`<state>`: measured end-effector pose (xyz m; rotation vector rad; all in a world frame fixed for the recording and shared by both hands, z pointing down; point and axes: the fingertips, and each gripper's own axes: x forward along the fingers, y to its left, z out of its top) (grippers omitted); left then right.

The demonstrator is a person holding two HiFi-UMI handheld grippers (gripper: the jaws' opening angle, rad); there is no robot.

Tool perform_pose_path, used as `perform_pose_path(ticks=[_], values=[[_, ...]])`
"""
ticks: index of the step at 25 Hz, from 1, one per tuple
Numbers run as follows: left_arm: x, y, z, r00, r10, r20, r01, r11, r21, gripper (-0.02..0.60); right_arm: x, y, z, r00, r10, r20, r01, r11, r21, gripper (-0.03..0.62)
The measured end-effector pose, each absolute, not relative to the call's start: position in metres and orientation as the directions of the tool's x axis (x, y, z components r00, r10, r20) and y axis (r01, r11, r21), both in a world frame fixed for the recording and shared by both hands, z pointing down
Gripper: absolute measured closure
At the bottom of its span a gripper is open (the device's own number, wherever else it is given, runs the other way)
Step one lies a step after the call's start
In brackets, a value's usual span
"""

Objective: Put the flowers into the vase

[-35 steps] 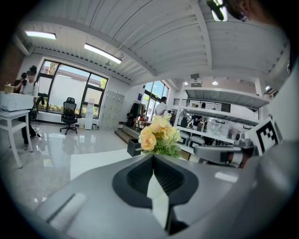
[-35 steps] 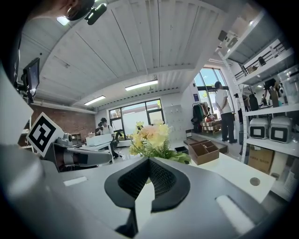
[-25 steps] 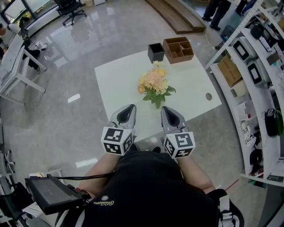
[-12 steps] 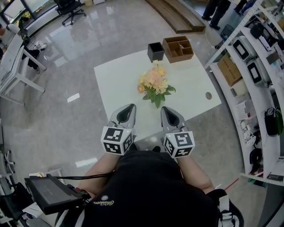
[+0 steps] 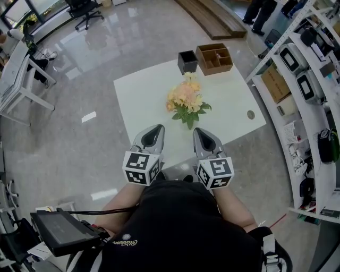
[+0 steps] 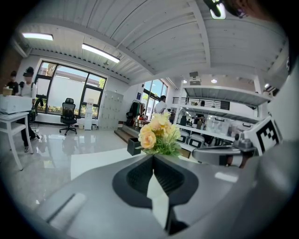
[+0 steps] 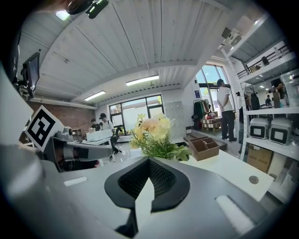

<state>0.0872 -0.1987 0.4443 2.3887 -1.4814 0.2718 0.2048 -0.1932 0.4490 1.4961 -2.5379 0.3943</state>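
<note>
A bunch of yellow and peach flowers [image 5: 185, 101] with green leaves rests in the middle of the white table [image 5: 138, 101]. Behind it at the far edge stands a black square vase [image 5: 187, 61]. My left gripper [image 5: 157, 128] and right gripper [image 5: 198, 130] hover side by side over the near table edge, short of the flowers, both shut and empty. The left gripper view shows the flowers [image 6: 158, 134] straight beyond its closed jaws, with the vase [image 6: 134, 146] just left. In the right gripper view the flowers [image 7: 152, 133] are just ahead.
A wooden compartment box [image 5: 214, 58] sits beside the vase at the far right corner. A small round disc [image 5: 250, 115] marks the table's right side. Shelving with equipment [image 5: 311, 79] lines the right. A desk [image 5: 21, 79] stands left; people [image 5: 260, 13] stand far back.
</note>
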Motion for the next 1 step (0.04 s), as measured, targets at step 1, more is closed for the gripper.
perform_pose_path(ticks=[1], values=[[0.0869, -0.1988, 0.4443, 0.446, -0.835, 0.323, -0.895, -0.414, 0.166, 0.575, 0.2044, -0.1933, 0.4491, -0.483, -0.831, 0.276, -0.875, 0.463, -0.140, 0.595]])
